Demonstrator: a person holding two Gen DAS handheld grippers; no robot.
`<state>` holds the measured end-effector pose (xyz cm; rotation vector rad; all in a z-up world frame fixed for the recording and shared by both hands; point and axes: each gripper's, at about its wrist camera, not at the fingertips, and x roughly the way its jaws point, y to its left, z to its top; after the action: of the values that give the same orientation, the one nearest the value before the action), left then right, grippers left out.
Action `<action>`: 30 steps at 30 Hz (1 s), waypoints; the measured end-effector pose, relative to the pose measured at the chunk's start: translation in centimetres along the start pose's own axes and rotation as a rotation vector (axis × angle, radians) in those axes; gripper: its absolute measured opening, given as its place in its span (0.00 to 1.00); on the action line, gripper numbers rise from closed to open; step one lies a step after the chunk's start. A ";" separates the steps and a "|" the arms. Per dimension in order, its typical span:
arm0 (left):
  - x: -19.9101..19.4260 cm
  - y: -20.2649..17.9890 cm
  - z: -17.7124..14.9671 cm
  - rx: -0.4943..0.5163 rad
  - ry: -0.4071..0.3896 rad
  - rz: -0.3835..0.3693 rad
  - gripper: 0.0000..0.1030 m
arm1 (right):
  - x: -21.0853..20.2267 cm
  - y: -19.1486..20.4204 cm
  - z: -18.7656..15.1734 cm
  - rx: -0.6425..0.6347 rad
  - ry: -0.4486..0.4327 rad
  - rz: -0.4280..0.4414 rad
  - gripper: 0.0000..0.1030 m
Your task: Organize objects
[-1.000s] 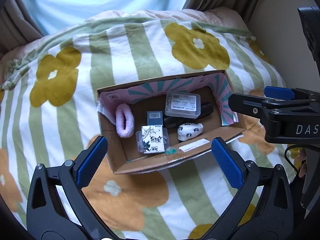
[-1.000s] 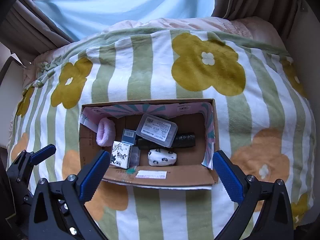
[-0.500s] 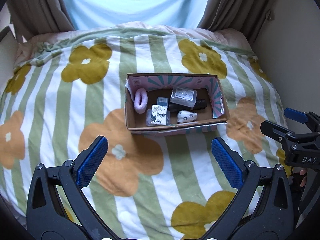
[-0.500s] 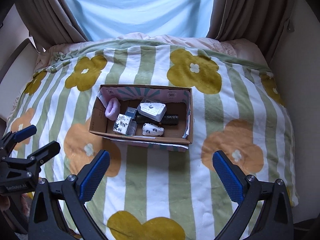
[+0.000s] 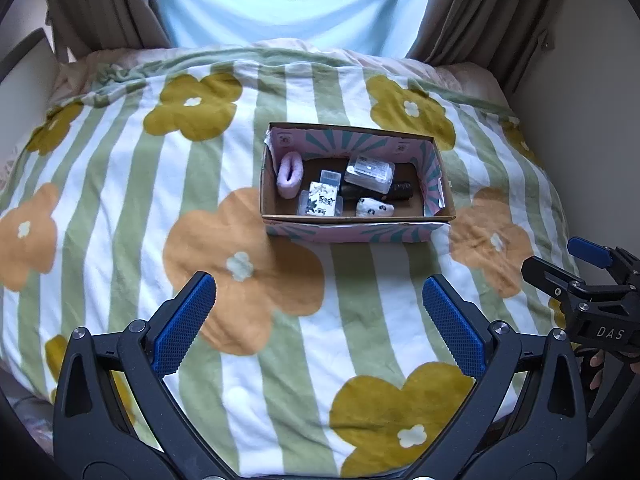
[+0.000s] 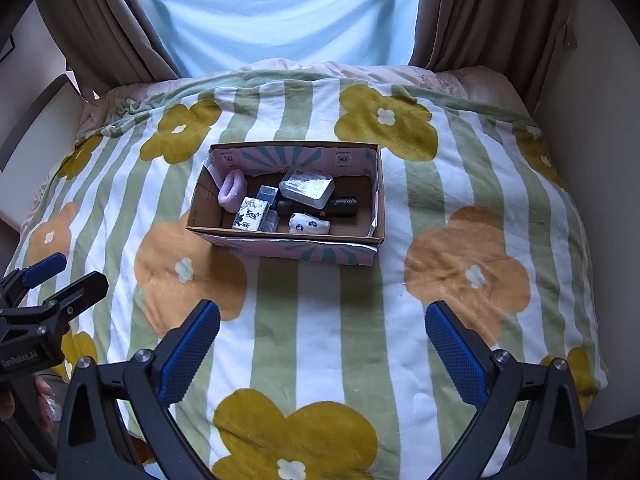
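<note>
both tools spread, empty: left tool point(image 5: 319, 316), right tool point(image 6: 322, 338) well back from cardboard box point(image 6: 280, 242) on soft bed point(image 6: 320, 320); risk: box tips if pressed, clear case point(image 6: 307, 189) slides off stack.

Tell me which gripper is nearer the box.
Neither clearly. The left gripper and right gripper both hang open, well short of the box, left and right of it.

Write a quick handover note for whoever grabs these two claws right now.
Left claw: open, empty, held above the blanket.
Right claw: open, empty, also short of the box.
Cardboard box sits mid-bed, holding a pink scrunchie, patterned packet, clear plastic case, black cylinder and white spotted pouch.
Done: every visible item is boxed.
Left: nothing loose visible on the blanket; check outside the views.
</note>
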<state>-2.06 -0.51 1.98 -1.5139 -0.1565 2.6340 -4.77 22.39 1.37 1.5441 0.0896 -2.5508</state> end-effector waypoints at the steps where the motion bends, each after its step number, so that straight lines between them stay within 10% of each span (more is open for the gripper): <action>1: -0.1 0.0 0.0 -0.003 -0.004 0.000 1.00 | -0.2 0.0 0.0 0.000 -0.004 0.000 0.99; 30: -1.6 -1.1 0.3 0.009 -0.048 0.004 1.00 | -2.3 -0.8 0.8 0.025 -0.058 -0.008 0.99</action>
<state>-1.50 0.36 3.63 -1.4503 -0.1457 2.6720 -4.55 23.34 3.79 1.4798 0.0578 -2.6101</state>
